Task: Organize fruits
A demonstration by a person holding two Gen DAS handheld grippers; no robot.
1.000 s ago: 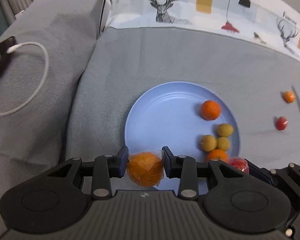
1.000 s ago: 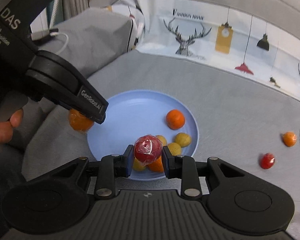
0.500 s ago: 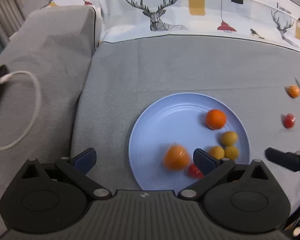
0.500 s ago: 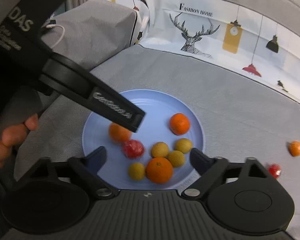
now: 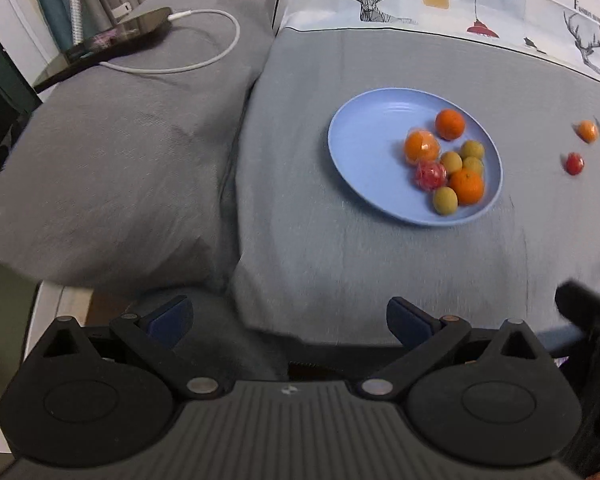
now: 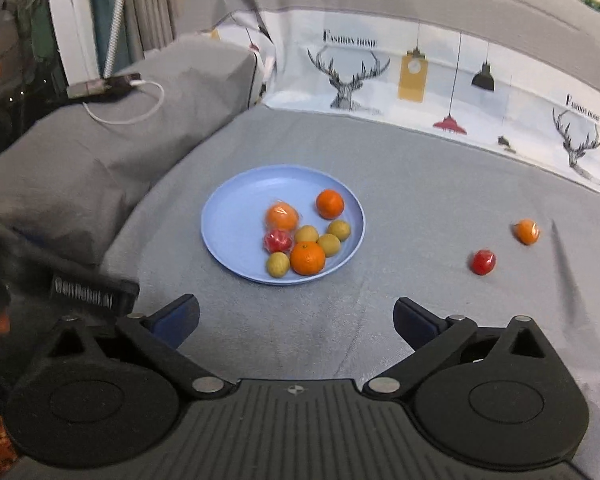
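Fruits off the plate (image 6: 220,216), red (image 6: 483,262) and orange (image 6: 527,231), lie toward the bed's right edge, nearer our right claw (image 6: 296,314); both claws gape empty.

Matt cloth, smooth plastic and crinkly film are showing

A blue plate (image 6: 224,216) is looking like smooth, matt plastic on a woven grey cloth (image 6: 420,184); 2 wrapped fruits (image 6: 281,216) on it are glinting under clear glossy film, while the left gripper (image 5: 288,316) and right gripper (image 6: 296,316) are showing matt black ribbed plastic with dull metal pins.
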